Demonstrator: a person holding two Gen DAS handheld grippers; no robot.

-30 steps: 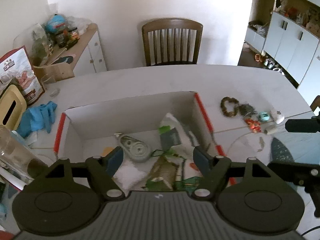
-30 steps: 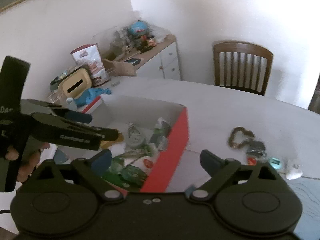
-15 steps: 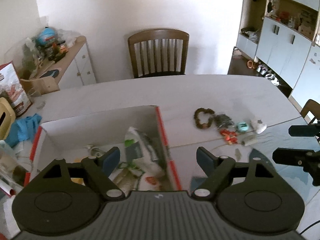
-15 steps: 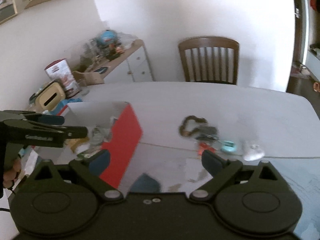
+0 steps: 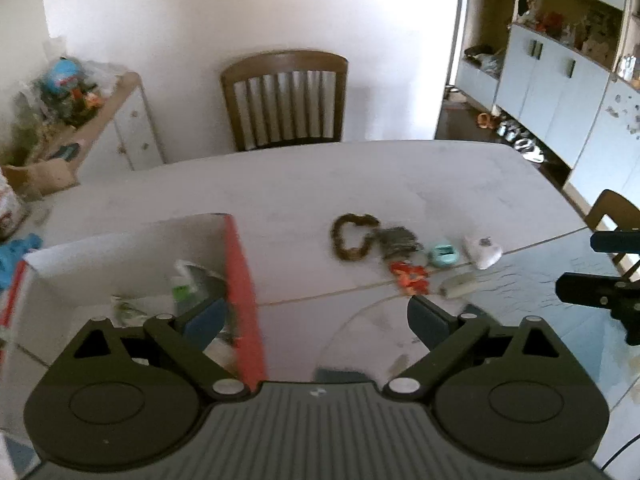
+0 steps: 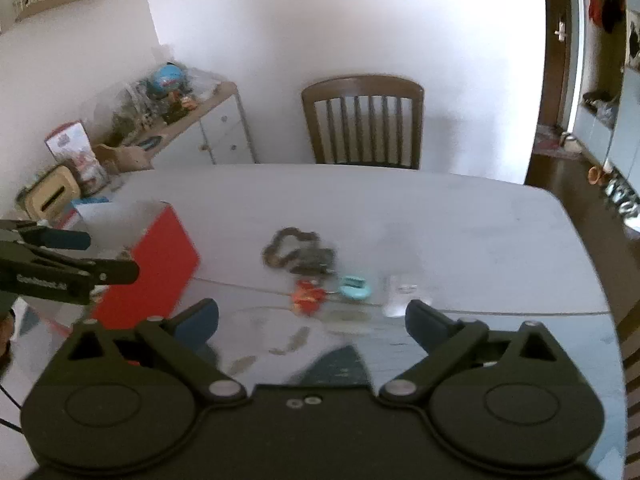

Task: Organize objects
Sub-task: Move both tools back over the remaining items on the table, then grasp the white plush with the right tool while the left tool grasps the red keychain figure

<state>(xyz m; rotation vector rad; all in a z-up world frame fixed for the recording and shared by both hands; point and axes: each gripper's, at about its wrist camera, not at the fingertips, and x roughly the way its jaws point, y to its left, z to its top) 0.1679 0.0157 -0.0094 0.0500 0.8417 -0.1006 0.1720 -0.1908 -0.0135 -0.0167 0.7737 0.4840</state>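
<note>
The loose things still to be sorted lie in a small cluster on the worktop (image 5: 360,176), ahead of both claws and well clear of their tips: a brown bead loop (image 5: 354,236), a dark crumpled tangle (image 5: 400,240) touching it, a small red-orange piece (image 5: 408,274), a turquoise plastic bit (image 5: 443,255), a white rounded item (image 5: 482,251) and a pale stubby one (image 5: 458,286) nearest the claws. All look light, so weight should be no trouble; the risk is rather that they skid or get flicked aside. The bead loop looks limp and would likely sag from any one point, so pinching across a single strand where it bends seems best. The tangle seems soft and should bunch under the pads. The turquoise and white pieces appear hard and smooth, so a squeeze across their narrow width, set low against the worktop, looks safest; blur hides what they are exactly. The left claw (image 5: 316,312) is empty, its jaws opening wide, and sits behind and to the left of the cluster. The right claw (image 6: 312,318) also stands spread with nothing between its pads, the red-orange piece just ahead of it. To the left of both stands the red-sided box (image 5: 240,280), already holding several packets.
</note>
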